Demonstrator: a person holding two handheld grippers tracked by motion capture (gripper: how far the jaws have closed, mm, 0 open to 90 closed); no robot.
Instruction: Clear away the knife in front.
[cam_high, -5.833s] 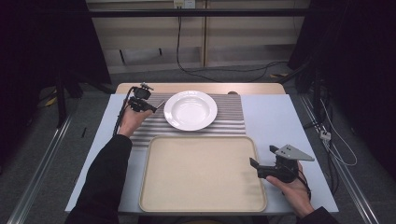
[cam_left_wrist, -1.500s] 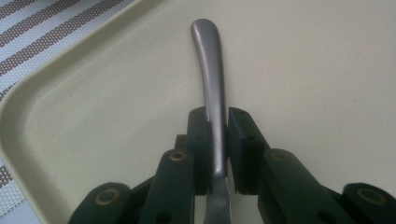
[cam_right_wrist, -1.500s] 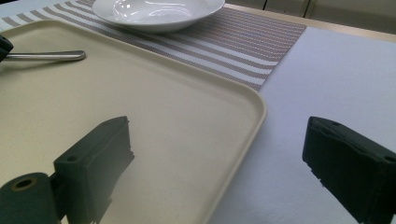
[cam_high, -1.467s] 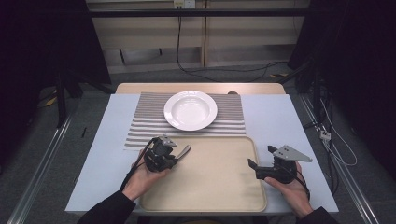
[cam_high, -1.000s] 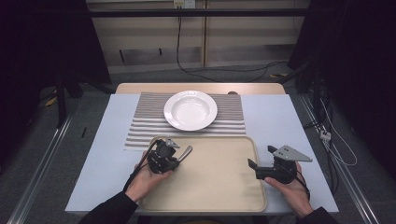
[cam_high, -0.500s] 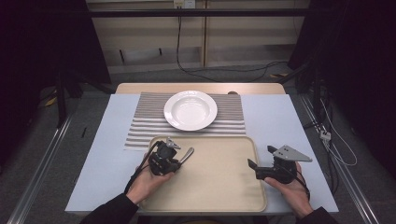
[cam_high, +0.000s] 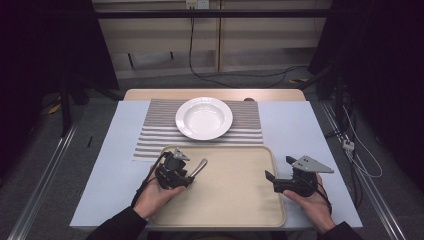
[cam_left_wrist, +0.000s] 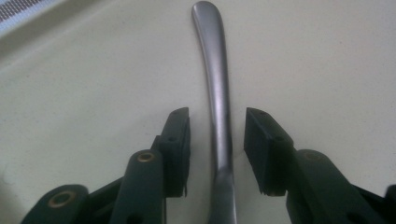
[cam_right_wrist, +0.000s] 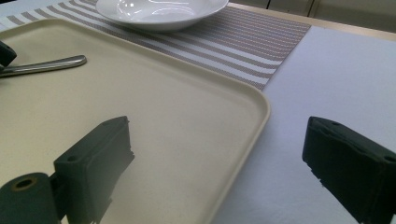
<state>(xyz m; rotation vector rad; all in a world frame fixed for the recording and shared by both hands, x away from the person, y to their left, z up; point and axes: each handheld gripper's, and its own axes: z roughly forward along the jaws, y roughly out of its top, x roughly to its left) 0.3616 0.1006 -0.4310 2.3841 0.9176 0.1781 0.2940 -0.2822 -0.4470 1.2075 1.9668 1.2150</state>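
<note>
A metal utensil handle (cam_left_wrist: 218, 116) is seen lying on the beige tray (cam_high: 235, 200), near the tray's left end, with its free rounded tip aimed away from the left gripper (cam_high: 186, 172) and toward the tray's middle. In the left gripper view the handle runs straight up between the two black pads (cam_left_wrist: 180, 140), and a narrow gap is left on each side (neither pad presses on the metal). The jaws of this gripper have just been opening, so the handle is released, though it lies between them. Which kind of utensil it is cannot be told, since its working end is hidden under the gripper body.

The left gripper is held low over the tray's left portion by the person's left hand (cam_high: 152, 195). The same handle (cam_right_wrist: 44, 65) is also caught at the far left of the right gripper view, resting flat on the tray surface.

The right gripper (cam_high: 272, 179) is held by the right hand (cam_high: 312, 200) at the tray's right edge; its jaws are spread wide, with nothing between them, one over the tray and the other over the pale blue table (cam_high: 310, 125).

Beyond the tray, a white plate (cam_high: 204, 118) is set on a striped placemat (cam_high: 150, 135), well apart from both grippers.
</note>
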